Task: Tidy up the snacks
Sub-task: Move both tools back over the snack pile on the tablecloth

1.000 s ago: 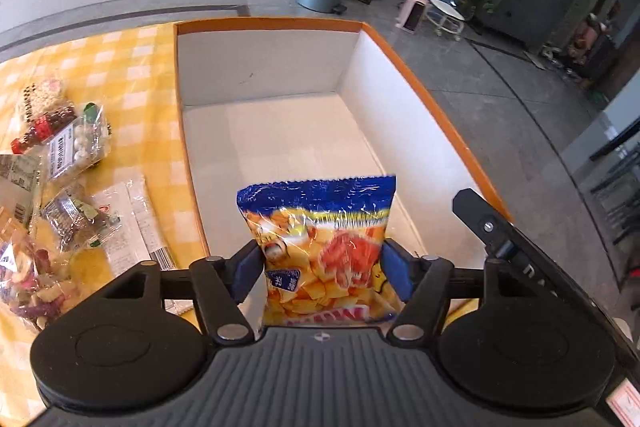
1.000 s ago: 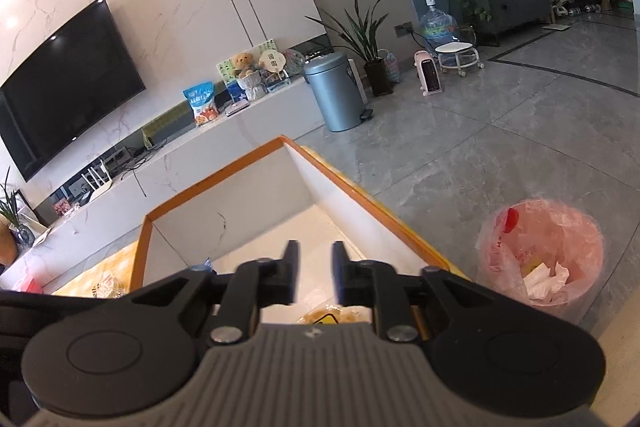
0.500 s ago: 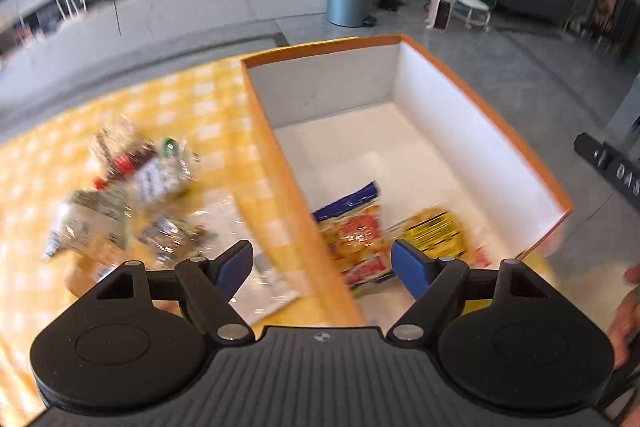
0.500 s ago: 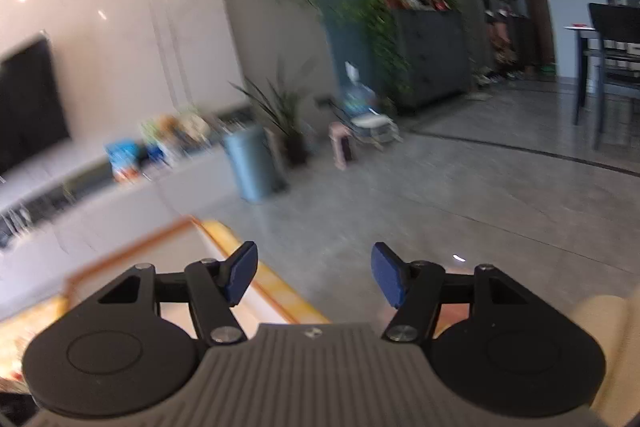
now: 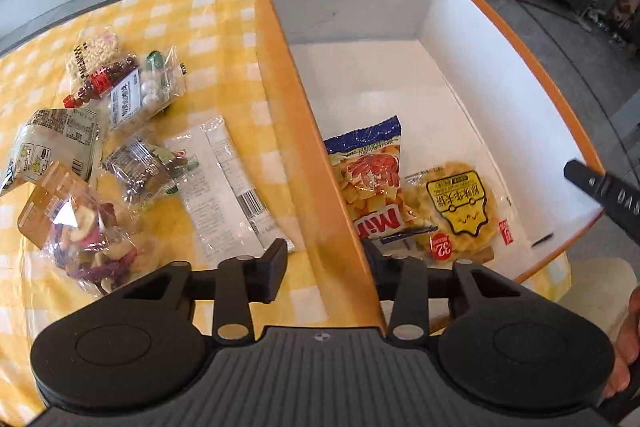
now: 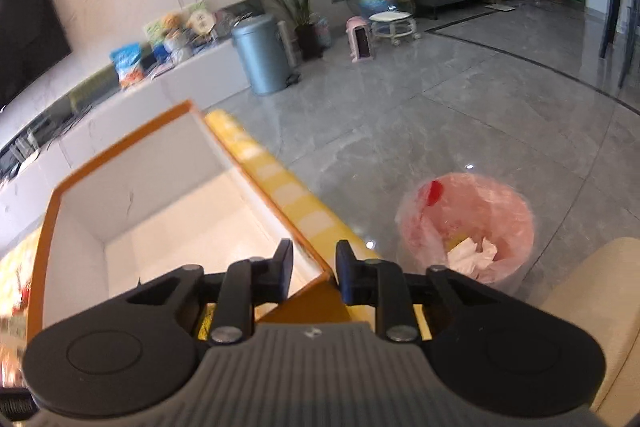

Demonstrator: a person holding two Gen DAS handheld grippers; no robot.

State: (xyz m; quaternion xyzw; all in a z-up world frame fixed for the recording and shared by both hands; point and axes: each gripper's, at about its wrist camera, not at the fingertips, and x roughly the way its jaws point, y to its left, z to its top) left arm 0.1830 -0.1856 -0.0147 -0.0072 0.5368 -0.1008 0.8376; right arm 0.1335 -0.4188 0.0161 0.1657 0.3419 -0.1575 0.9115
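An orange box with white inside stands on the yellow checked tablecloth. Two snacks lie at its near end: a blue and orange chip bag and a clear bag with a yellow label. My left gripper straddles the box's left wall, its jaws closing, and the left pad stands clear of the wall. My right gripper straddles the right wall of the box near the front corner, also closing, with a gap showing beside the wall. Neither gripper holds a snack.
Several loose snack packets lie on the cloth left of the box, among them a dried fruit bag and a flat clear packet. A pink waste bin stands on the grey floor to the right. A person's hand shows at the right edge.
The left gripper let the chip bag drop into the box, shifted left over the wall and narrowed its jaws. The right gripper opened wide, then narrowed and tipped back down onto the right wall.
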